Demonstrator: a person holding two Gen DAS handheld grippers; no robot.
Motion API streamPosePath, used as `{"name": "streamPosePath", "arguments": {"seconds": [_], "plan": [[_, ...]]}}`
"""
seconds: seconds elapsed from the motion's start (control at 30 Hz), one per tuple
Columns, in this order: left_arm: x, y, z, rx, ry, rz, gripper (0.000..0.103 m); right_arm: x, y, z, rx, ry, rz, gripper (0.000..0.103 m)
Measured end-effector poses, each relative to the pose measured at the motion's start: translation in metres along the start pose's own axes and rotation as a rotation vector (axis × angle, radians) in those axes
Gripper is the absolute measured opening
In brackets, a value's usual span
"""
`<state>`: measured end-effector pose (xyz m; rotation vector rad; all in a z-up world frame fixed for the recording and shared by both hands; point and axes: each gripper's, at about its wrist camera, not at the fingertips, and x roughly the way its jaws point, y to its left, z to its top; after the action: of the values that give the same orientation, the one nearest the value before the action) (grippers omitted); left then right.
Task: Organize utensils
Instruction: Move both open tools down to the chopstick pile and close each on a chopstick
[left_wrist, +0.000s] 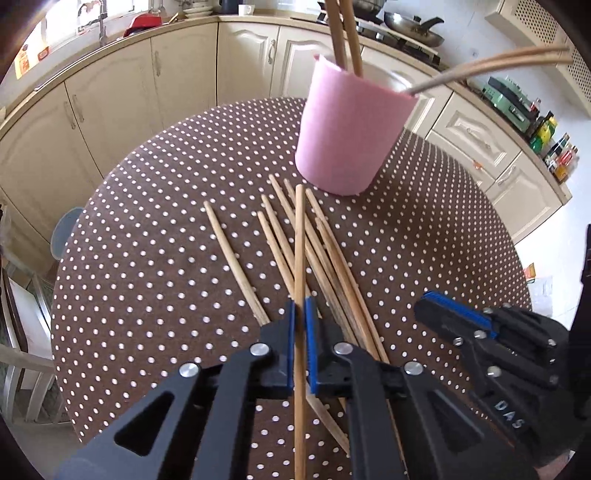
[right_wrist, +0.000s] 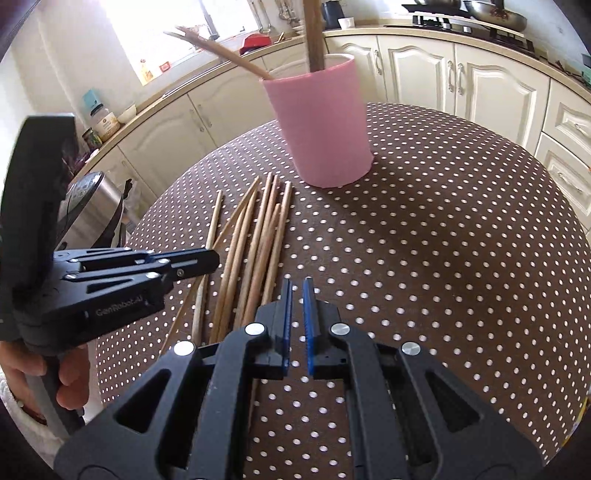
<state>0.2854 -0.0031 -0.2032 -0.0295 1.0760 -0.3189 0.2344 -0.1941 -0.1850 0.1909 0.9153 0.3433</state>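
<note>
Blue pads of the left gripper (left_wrist: 300, 314) are clamped on one chopstick (left_wrist: 299, 236), gripped near mid-length. The right gripper (right_wrist: 297, 295) is closed on nothing, beside the loose chopsticks (right_wrist: 258, 236) fanned across the dotted tablecloth (right_wrist: 443, 258). Behind stands the pink cup (left_wrist: 347, 129), several sticks already inside. Judgement: sticks are light, stiff, smooth; a mid-length hold limits pivoting and slip.

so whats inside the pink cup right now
Several long wooden chopsticks stand in the tall pink cylindrical cup, leaning out over its rim in two directions. Their lower ends and the cup's bottom are hidden by its opaque wall, so nothing else inside can be made out.
</note>
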Motion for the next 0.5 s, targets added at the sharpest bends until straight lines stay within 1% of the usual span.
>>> {"name": "streamPosePath", "arguments": {"seconds": [0.23,0.27,0.33,0.43,0.5], "plan": [[-0.019,0.022,-0.005,-0.026,-0.029,0.011,0.006,0.015,0.016,0.008,-0.007,0.043,0.022,0.007],[-0.022,0.026,-0.006,-0.028,-0.031,0.011,0.006,0.019,0.019,0.01,-0.011,0.053,0.019,0.007],[-0.026,0.03,-0.008,-0.028,-0.035,0.016,0.006,0.026,0.021,0.012,-0.016,0.066,-0.017,0.007],[-0.031,0.038,-0.011,-0.032,-0.038,0.021,0.006,0.036,0.019,0.018,0.007,0.091,-0.016,0.007],[-0.034,0.043,-0.012,-0.036,-0.041,0.024,0.006,0.039,0.019,0.021,0.005,0.102,-0.032,0.007]]}}
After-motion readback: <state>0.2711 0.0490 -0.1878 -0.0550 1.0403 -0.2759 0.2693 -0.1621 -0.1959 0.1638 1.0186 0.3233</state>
